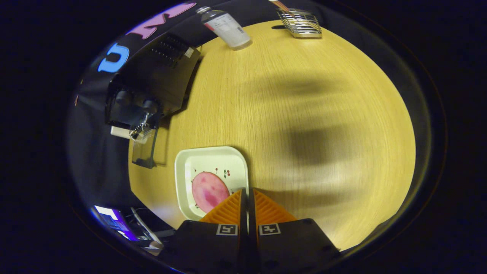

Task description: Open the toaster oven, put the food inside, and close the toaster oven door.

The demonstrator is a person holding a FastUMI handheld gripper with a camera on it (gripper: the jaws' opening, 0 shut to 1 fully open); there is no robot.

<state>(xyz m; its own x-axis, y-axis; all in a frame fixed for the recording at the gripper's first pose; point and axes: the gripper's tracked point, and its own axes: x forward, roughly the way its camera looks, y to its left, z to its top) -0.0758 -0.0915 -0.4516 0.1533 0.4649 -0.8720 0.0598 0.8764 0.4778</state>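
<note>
My gripper point(247, 190) is shut, its two fingers pressed together with nothing between them. It hovers over the near right corner of a white square plate point(205, 156). A round pink slice of food point(208, 191) lies on that plate, just left of the fingertips. The black toaster oven point(152, 82) stands at the table's far left, beyond the plate, with its glass door point(146, 150) hanging down open toward the plate. Two dark knobs point(137, 101) show on its front.
The wooden table point(304, 125) stretches ahead and to the right. A white-labelled bottle point(227, 27) and a wire rack point(299, 23) stand at the far edge. Cables and a lit device point(118, 222) lie off the table's near left.
</note>
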